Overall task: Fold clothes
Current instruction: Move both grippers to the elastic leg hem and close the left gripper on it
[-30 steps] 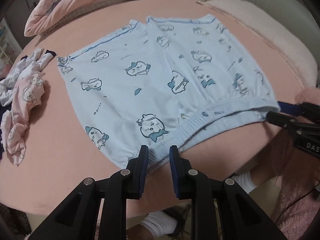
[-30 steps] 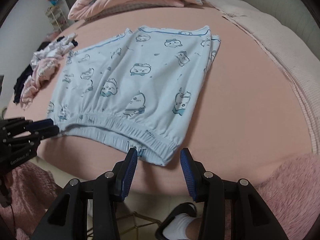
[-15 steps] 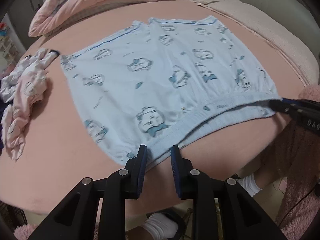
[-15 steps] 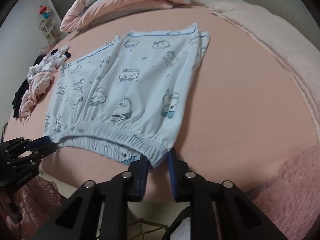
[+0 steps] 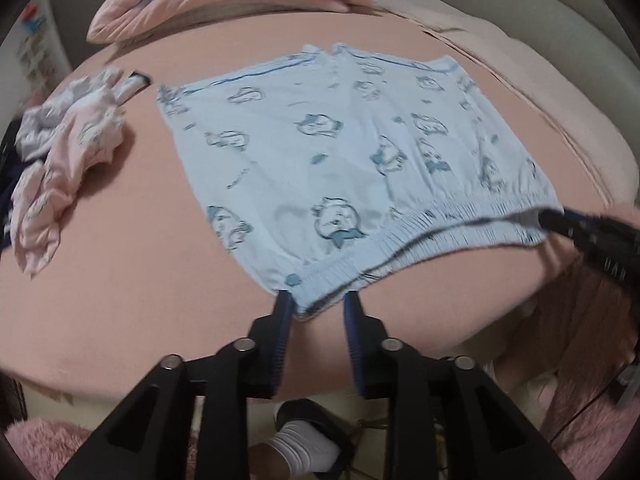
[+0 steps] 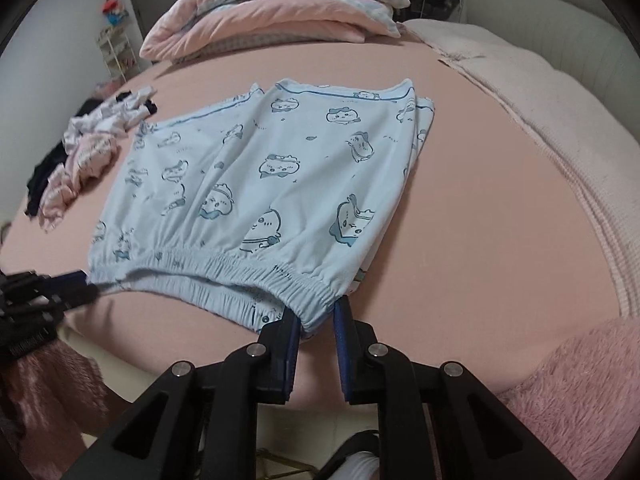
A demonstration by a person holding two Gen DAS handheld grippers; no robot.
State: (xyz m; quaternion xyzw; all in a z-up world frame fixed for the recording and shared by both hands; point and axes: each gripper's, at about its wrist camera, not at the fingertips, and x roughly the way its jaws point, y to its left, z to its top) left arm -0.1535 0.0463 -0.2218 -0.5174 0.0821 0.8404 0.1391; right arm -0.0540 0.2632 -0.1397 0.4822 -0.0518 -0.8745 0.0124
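A home bedroom: a pink-sheeted bed (image 6: 460, 220) with folded quilts (image 6: 276, 12) stacked at its far edge.

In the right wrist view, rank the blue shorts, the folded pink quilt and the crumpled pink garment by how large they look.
1. blue shorts, clearly the largest.
2. folded pink quilt; it lies farther from the camera, so its true size may be greater than it looks.
3. crumpled pink garment, smallest.
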